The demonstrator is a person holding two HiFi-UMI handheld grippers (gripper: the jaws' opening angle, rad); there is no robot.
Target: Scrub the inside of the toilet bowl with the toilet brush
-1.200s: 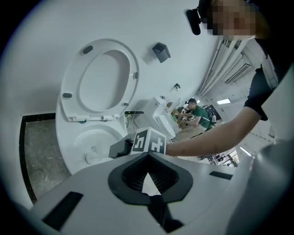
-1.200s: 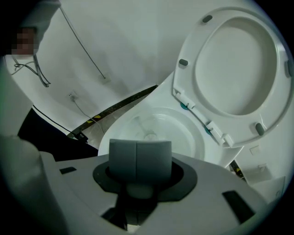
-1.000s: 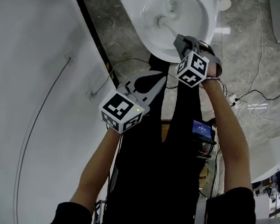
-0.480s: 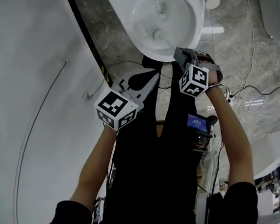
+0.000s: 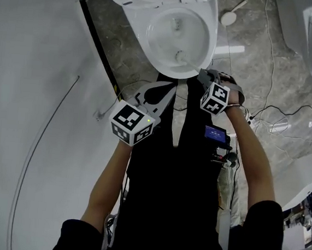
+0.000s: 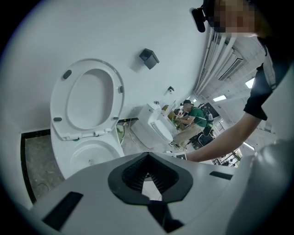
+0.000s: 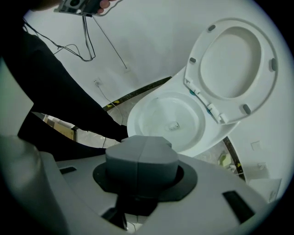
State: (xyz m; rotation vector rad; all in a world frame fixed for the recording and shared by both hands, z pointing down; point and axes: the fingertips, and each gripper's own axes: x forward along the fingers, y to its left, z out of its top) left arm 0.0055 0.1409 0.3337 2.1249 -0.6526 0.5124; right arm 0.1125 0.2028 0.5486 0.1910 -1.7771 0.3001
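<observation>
White toilet bowl [image 5: 211, 32] stands open at the top of the head view, its seat [image 7: 232, 64] lifted upright; the toilet brush [image 5: 181, 56] has its head inside the bowl, low against the near wall just under the rim; its thin handle slants back to your right gripper [image 5: 204, 76]; that gripper's jaws are pressed together, clamped on the handle, though its own view hides the handle behind them; your left gripper [image 6: 146, 170] hangs beside and below the right one, short of the bowl; its jaws stand apart, nothing between the ribbed pads [image 6: 131, 172], only floor showing through the gap; grey stone floor [image 5: 249, 65] surrounds the toilet.
</observation>
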